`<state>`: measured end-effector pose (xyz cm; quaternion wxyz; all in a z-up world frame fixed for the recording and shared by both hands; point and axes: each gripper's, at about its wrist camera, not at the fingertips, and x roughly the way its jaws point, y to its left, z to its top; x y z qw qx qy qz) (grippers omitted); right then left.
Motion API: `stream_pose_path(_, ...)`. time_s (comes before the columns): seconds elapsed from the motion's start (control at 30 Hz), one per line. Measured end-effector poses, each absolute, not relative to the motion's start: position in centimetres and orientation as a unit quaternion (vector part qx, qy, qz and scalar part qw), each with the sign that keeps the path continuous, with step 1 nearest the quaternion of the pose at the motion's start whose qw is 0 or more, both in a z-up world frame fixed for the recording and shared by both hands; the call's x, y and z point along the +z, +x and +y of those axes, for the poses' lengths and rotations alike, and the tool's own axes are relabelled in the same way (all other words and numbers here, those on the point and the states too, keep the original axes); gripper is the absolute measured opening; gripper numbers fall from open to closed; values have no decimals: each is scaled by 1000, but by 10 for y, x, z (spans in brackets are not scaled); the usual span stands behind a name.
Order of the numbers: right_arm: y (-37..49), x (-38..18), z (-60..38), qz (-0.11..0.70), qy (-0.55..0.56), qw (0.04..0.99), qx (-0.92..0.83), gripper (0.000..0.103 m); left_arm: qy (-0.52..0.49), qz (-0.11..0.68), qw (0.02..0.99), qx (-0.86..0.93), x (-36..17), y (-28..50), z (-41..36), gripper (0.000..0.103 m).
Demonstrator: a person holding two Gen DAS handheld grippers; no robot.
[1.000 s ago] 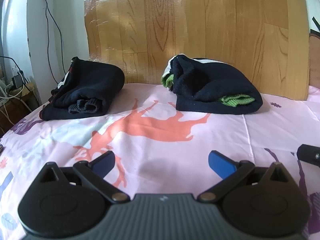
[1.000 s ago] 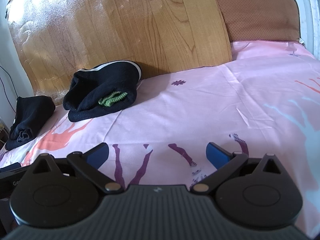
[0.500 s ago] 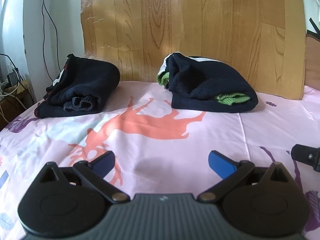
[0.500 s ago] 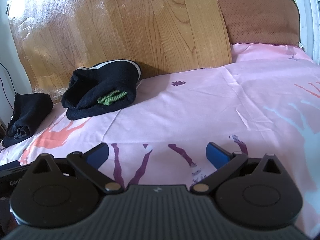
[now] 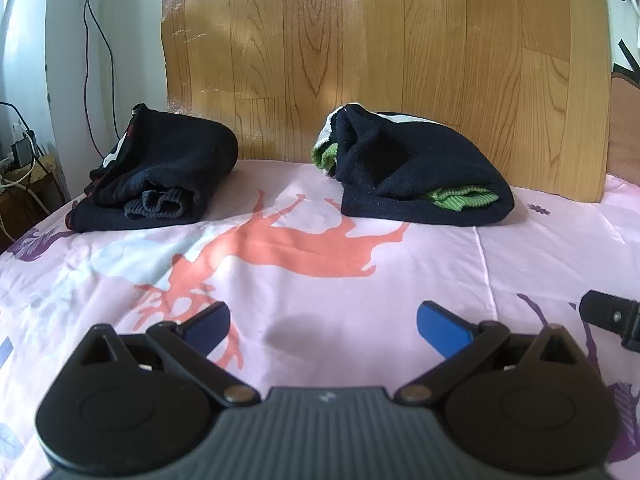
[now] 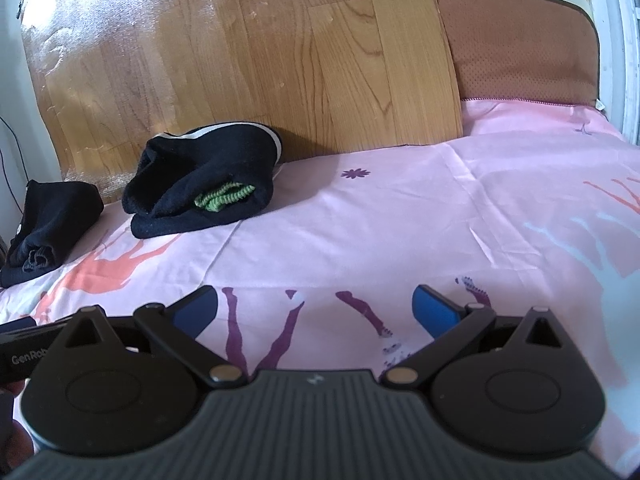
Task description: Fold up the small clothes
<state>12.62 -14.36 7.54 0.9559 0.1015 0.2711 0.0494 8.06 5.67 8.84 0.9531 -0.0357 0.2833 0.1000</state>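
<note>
left gripper (image 5: 323, 322) released, empty | right gripper (image 6: 315, 307) released, empty | we've edged nearer over the last second, nothing grasped | dark bundle (image 5: 160, 176) at 11, green-trimmed bundle (image 5: 416, 172) at 1, both already folded | bedsheet (image 5: 320, 280) holds no unfolded piece, looks done

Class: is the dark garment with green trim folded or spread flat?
Folded: the dark garment with green trim sits as a thick bundle, layers doubled over.

A bed with a pink sheet (image 5: 400, 300) printed with coral, purple and pale-blue animal shapes fills the foreground. A wood-grain board (image 5: 380, 60) leans upright behind it, glare on its upper left. A brown cushion (image 6: 520, 52) stands beside the board. Black cables (image 5: 94, 40) hang down a white wall (image 5: 132, 40).
</note>
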Motion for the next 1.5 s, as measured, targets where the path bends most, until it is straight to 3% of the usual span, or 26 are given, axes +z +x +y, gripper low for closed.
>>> stream_pose_path(1.5, 122, 77, -143, 256, 108, 959, 49, 103, -26, 257, 962, 94, 90, 74, 49, 103)
